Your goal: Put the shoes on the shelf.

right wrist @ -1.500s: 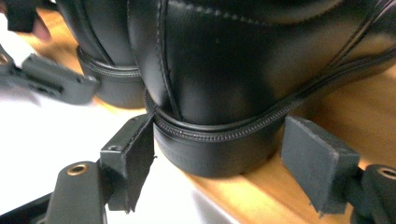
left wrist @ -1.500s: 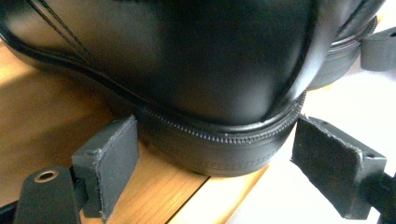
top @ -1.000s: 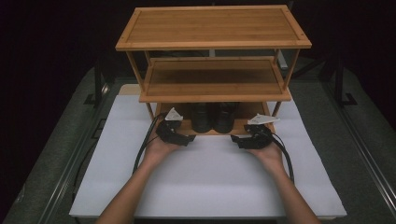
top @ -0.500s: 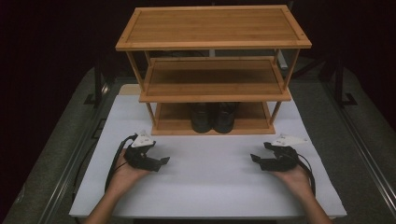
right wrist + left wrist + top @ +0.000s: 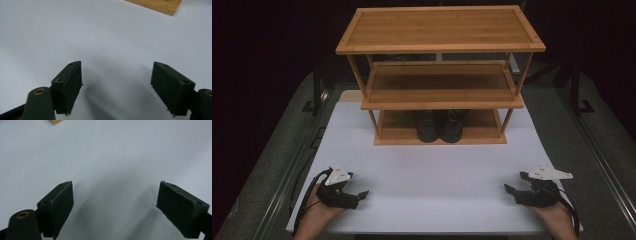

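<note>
Shoes [image 5: 440, 125] sit at the centre of the frame, a dark pair side by side on the bottom shelf of the wooden rack [image 5: 439, 47], which stands on the white counter [image 5: 432, 170] in the upper half of the high view. At lower left, the left gripper [image 5: 362, 194] hovers low over the counter, jaws spread wide with nothing between them. At lower right, the right gripper [image 5: 511, 190] mirrors it, jaws also spread and empty. Both are well apart from the shoes and from each other. In the right gripper view, a corner of the rack [image 5: 160, 6] peeks in at upper right.
</note>
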